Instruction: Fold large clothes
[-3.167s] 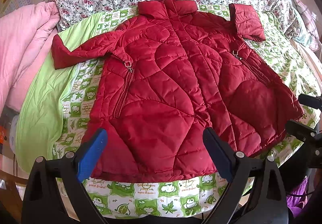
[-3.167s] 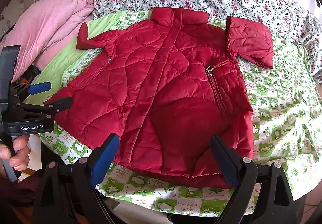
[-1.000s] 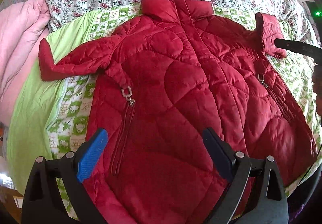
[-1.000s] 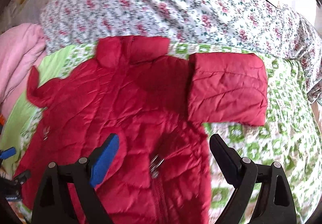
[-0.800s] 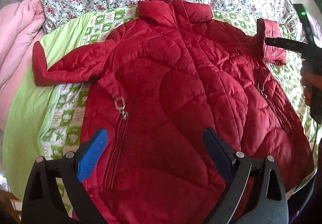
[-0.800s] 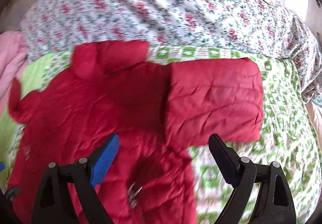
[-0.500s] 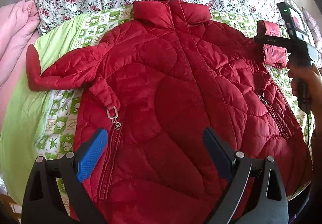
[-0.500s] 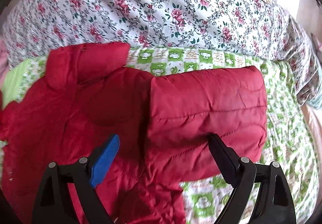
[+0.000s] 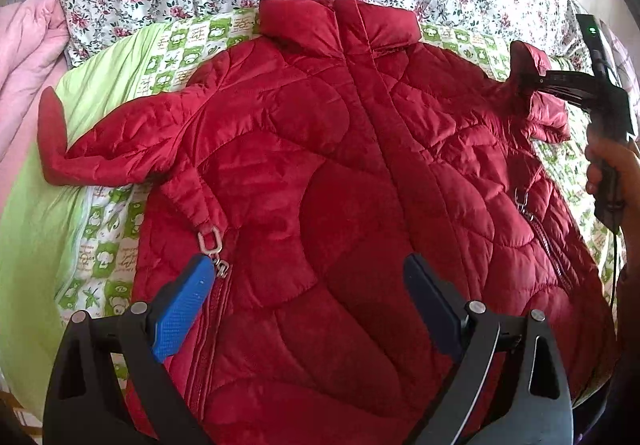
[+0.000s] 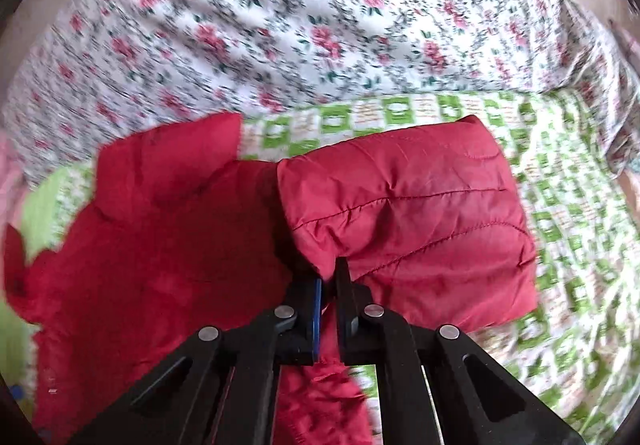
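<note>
A red quilted jacket [image 9: 320,181] lies spread on a green-checked bedsheet [image 9: 180,49]. The right gripper [image 10: 328,285] clamps its folded sleeve [image 10: 408,205]; the left gripper [image 9: 308,293] hovers spread wide above the hem. No lettering is legible.

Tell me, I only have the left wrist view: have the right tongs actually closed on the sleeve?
Observer: Yes. In the right wrist view the right tongs are shut on the sleeve, pinching its near edge.
Operator: Is that sleeve stretched out?
Observer: No, it lies doubled back in a short block beside the collar.
Operator: What is under it?
Observer: The green checked sheet shows along its far and right edges; past that is the floral cover.
Operator: And my left tongs?
Observer: Open, over the jacket, holding nothing.
</note>
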{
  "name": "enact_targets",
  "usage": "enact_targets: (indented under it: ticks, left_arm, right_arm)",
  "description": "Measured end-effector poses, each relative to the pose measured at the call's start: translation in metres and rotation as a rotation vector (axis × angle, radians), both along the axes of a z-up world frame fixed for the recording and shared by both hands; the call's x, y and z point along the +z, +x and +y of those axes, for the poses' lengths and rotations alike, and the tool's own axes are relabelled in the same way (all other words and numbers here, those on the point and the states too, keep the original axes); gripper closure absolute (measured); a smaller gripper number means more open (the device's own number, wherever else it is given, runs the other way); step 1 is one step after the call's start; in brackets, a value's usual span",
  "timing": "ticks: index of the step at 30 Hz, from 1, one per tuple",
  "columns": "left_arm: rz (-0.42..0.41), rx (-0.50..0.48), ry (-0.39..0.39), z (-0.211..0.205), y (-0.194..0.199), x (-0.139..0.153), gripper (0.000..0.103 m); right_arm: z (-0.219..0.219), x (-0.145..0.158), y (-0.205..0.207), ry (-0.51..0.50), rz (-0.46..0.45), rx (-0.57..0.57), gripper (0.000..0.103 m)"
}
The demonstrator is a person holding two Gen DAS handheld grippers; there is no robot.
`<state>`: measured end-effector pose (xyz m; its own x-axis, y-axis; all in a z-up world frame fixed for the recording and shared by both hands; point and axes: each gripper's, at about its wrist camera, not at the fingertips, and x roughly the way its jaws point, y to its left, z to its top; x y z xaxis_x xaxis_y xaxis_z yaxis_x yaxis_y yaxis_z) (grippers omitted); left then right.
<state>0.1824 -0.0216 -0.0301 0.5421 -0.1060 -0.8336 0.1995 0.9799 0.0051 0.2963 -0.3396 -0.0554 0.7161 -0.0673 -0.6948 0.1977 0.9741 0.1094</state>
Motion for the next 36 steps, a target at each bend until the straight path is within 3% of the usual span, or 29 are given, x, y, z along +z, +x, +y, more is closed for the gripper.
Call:
enact_targets:
  ticks: [2,4,10,16,21,25,28,29,31,36]
  left_arm:
    - [-0.003,-0.002,-0.018,-0.001,0.005,0.000,0.007]
    - [0.001,-0.003,-0.042,-0.001,0.010,0.000,0.007]
    - [-0.006,-0.006,-0.120,0.004,0.018,0.001,0.007]
    - [0.000,-0.085,-0.322,0.018,0.046,0.002,0.007]
    - [0.037,-0.077,-0.470,0.039,0.076,-0.006,0.007]
    - [0.042,-0.029,-0.531,0.054,0.087,-0.012,0.007]
    - [0.065,0.025,-0.538,0.063,0.096,-0.027,0.007]
    - [0.080,0.041,-0.548,0.067,0.100,-0.032,0.007]
    - [0.085,0.061,-0.560,0.071,0.106,-0.037,0.007]
    - [0.105,0.108,-0.557,0.070,0.129,-0.052,0.007]
  right_arm:
    - [0.006,0.006,-0.003,0.052,-0.008,0.057,0.098]
    - [0.013,0.008,-0.003,0.183,-0.002,0.147,0.098]
    - [0.063,0.011,0.016,0.438,0.054,0.406,0.098]
    - [0.127,-0.014,0.046,0.697,0.186,0.614,0.098]
    - [0.171,-0.033,0.066,0.820,0.268,0.693,0.098]
    - [0.192,-0.049,0.091,0.929,0.305,0.722,0.098]
    - [0.212,-0.058,0.112,1.006,0.354,0.749,0.085]
    - [0.215,-0.060,0.117,1.015,0.360,0.737,0.068]
    - [0.212,-0.058,0.121,1.045,0.321,0.717,0.048]
    - [0.177,-0.056,0.112,1.071,0.249,0.652,0.048]
